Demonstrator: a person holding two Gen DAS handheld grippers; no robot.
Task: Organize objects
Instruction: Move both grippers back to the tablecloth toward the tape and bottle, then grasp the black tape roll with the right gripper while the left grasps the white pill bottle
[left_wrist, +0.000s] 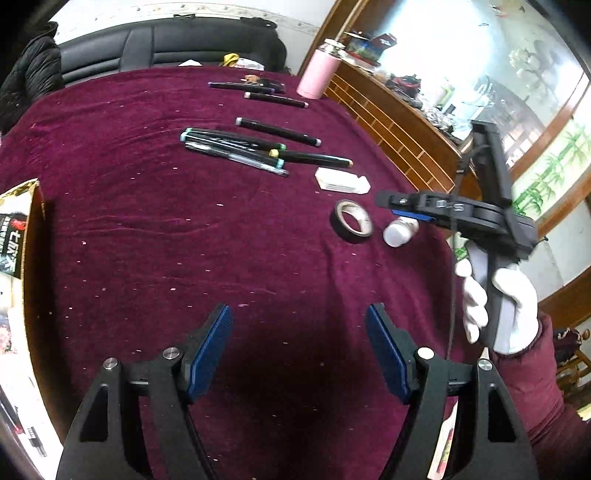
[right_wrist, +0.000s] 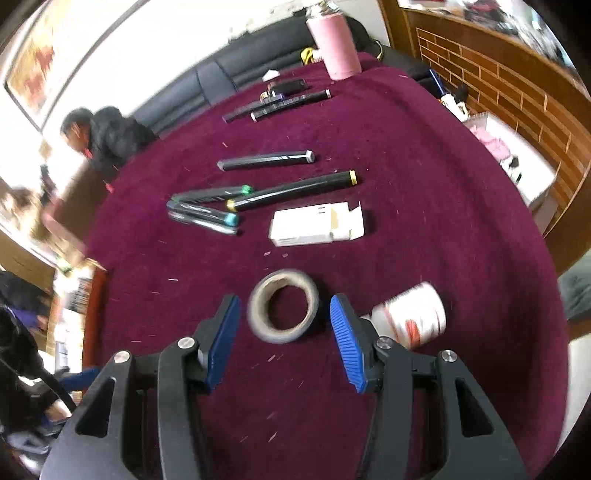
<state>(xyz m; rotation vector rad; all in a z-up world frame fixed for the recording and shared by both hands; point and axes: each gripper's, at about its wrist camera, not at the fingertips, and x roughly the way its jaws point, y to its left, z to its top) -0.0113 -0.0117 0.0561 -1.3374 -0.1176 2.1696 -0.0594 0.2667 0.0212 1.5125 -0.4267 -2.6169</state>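
We hold our right gripper (right_wrist: 284, 341) with its blue pads apart, nothing pressed between them; a roll of tape (right_wrist: 283, 305) lies flat on the cloth just beyond the tips, in line with the gap. Just right of the tape a white bottle (right_wrist: 410, 314) lies on its side. Our left gripper (left_wrist: 298, 349) also has its fingers spread wide, over bare maroon tablecloth (left_wrist: 147, 229). Farther out, a white carton (right_wrist: 314, 225) with an open flap lies beyond the tape. Past it, black markers (right_wrist: 266, 160) lie scattered toward the far edge, where a pink flask (right_wrist: 336, 46) stands upright. In the left view, a white-gloved hand (left_wrist: 498, 306) grips the right tool's handle.
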